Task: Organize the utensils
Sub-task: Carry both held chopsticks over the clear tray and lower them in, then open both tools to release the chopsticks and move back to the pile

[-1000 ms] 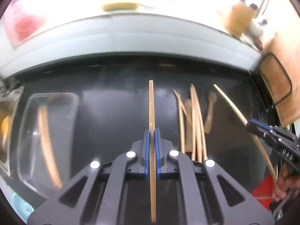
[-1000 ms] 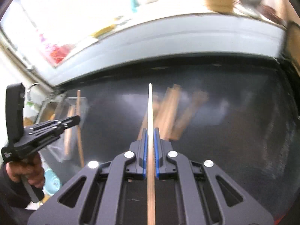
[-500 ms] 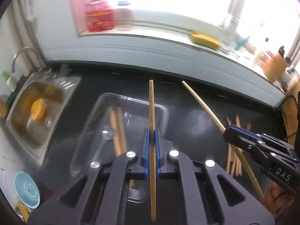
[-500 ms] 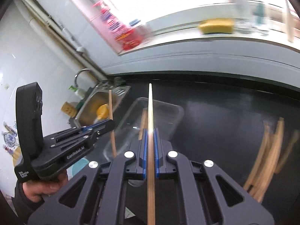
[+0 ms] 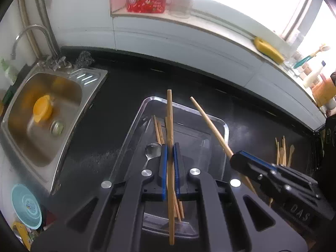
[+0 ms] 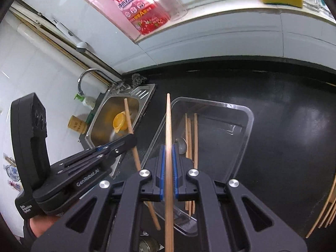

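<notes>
- risk: either chopstick may land across the clear tray (image 5: 225,130) rim and roll onto the black counter (image 5: 117,113), since both are pinched mid-length and stick out past the tray's far edge.
- left claw (image 5: 170,170): clamped on a chopstick (image 5: 169,113), pointing away over the tray.
- right claw (image 6: 168,172): clamped on a second chopstick (image 6: 168,121), just left of the tray's left wall.
- tray contents: sorted chopsticks (image 6: 192,132), spoon (image 5: 152,150).
- remaining chopsticks (image 5: 282,151): far right on counter.
</notes>
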A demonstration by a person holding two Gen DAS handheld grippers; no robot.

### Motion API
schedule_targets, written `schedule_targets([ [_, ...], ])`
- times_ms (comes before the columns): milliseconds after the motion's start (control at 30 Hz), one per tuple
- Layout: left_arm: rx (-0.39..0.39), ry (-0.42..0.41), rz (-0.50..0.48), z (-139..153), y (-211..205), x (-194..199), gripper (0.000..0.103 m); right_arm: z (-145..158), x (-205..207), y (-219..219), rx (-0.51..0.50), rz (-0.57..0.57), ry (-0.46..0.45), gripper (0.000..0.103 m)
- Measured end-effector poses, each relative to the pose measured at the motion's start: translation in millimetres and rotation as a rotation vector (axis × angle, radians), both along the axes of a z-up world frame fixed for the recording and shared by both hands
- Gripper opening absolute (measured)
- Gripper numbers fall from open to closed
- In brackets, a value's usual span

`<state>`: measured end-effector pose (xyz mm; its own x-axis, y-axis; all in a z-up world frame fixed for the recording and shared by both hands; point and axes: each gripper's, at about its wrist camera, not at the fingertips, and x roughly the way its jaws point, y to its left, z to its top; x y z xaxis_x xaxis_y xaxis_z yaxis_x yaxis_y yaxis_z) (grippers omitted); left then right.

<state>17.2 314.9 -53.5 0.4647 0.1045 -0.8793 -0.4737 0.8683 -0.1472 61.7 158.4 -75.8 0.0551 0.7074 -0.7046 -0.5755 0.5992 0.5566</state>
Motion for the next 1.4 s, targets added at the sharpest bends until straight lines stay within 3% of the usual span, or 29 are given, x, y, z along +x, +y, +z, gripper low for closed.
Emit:
schedule_targets([
  [200, -0.068, 0.037, -0.001, -22.2, 16.1, 13.9, 0.005, -18.6, 6.2, 18.4, -0.031, -0.028, 0.025, 0.007],
  [633, -0.109, 0.086, -0.008, -55.2, 33.1, 29.3, 0.005, -51.6, 20.6, 36.3, -0.06, -0.071, 0.066, 0.007],
  [1267, -0.11, 0.093, -0.014, -76.7, 45.3, 37.4, 0.006, -53.1, 29.9, 42.5, -0.068, -0.067, 0.052, 0.008],
  [1333, -0.092, 0.087, -0.018, -74.4, 48.4, 33.4, 0.024, -46.8, 35.8, 33.9, -0.065, -0.087, 0.032, 0.012],
  [1367, -0.091, 0.074, -0.016, -71.4, 50.4, 29.6, 0.055, -44.1, 38.7, 28.7, -0.058, -0.097, 0.024, 0.019],
  [1400, -0.087, 0.047, -0.008, -66.5, 53.2, 24.0, 0.083, -38.3, 43.7, 17.7, -0.053, -0.129, 0.003, 0.048],
])
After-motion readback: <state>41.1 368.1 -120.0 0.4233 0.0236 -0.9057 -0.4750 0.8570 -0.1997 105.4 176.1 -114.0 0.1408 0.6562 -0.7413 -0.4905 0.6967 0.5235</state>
